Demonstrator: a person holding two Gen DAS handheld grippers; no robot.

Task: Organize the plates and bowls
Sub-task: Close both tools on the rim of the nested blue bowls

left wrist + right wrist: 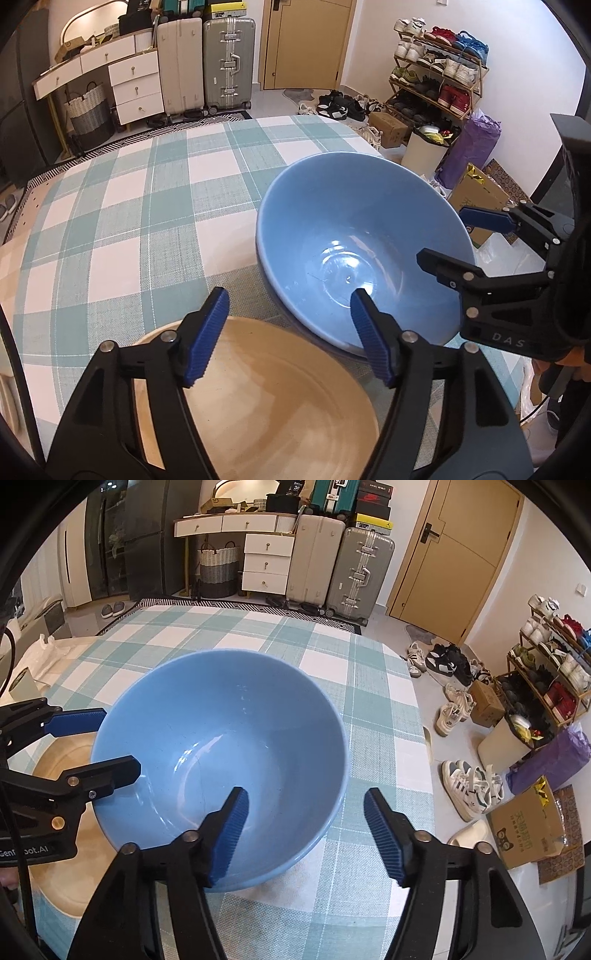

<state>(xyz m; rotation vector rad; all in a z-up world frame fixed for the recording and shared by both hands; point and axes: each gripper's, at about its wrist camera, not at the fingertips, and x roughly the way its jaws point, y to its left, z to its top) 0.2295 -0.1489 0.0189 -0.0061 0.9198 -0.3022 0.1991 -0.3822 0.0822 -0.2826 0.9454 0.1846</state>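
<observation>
A large blue bowl (332,221) stands upright on the checked tablecloth (129,221), right beside a tan plate (277,406). My left gripper (288,306) is open: one finger hangs over the plate and the other inside the bowl, with the bowl's near rim between them, untouched. In the right wrist view the blue bowl (240,720) fills the middle and the plate (62,867) lies at its left. My right gripper (306,797) is open too, straddling the bowl's right rim without pressing it. Each gripper shows in the other's view, the right (447,236) and the left (118,740).
The table's right edge (424,775) drops to a floor strewn with shoes (472,786) and cardboard boxes (528,827). Beyond the far edge stand suitcases (229,62), white drawers (136,88) and a shoe rack (439,70). Bare checked cloth stretches left and behind the bowl.
</observation>
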